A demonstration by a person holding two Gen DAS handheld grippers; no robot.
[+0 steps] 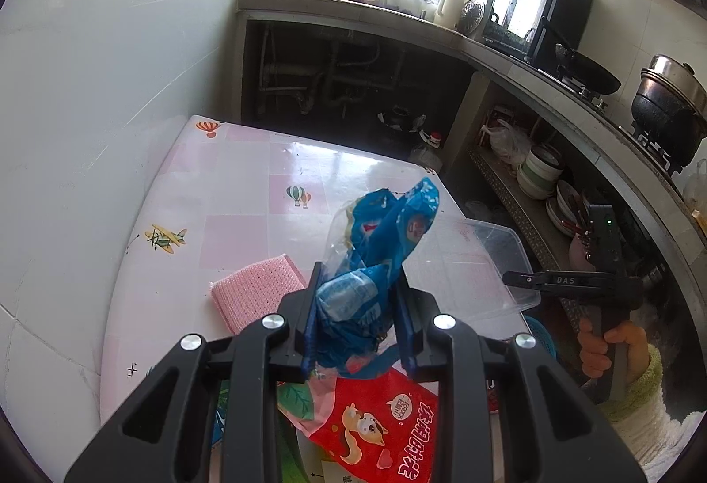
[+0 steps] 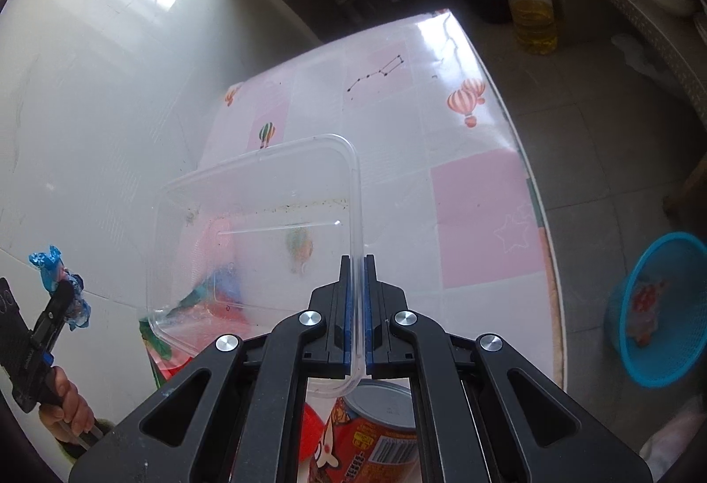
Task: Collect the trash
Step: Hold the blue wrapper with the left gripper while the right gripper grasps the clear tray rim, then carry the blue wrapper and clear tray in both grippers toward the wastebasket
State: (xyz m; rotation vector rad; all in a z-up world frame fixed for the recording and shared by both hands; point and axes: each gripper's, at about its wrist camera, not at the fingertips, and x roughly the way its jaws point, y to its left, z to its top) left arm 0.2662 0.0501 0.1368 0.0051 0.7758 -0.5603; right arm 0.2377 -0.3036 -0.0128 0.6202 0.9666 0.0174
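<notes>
My left gripper (image 1: 360, 275) is shut on a crumpled blue wrapper (image 1: 384, 226) and holds it above the pink checked table (image 1: 247, 182). Under it lies a red snack bag (image 1: 375, 425). My right gripper (image 2: 357, 260) is shut on the rim of a clear plastic container (image 2: 256, 218), which is lifted and tilted over the table (image 2: 477, 218). A red can (image 2: 384, 430) stands just below it. In the left wrist view the right gripper (image 1: 512, 275) pinches the container (image 1: 477, 262) at the table's right edge. The right wrist view shows the left gripper (image 2: 66, 297) with the wrapper (image 2: 48, 266) at far left.
A blue mesh basket (image 2: 654, 368) with some trash in it stands on the floor right of the table. A pink sponge (image 1: 256, 293) lies on the table. An oil bottle (image 2: 530, 10) stands on the floor beyond. Counter shelves with bowls (image 1: 539, 169) run along the right.
</notes>
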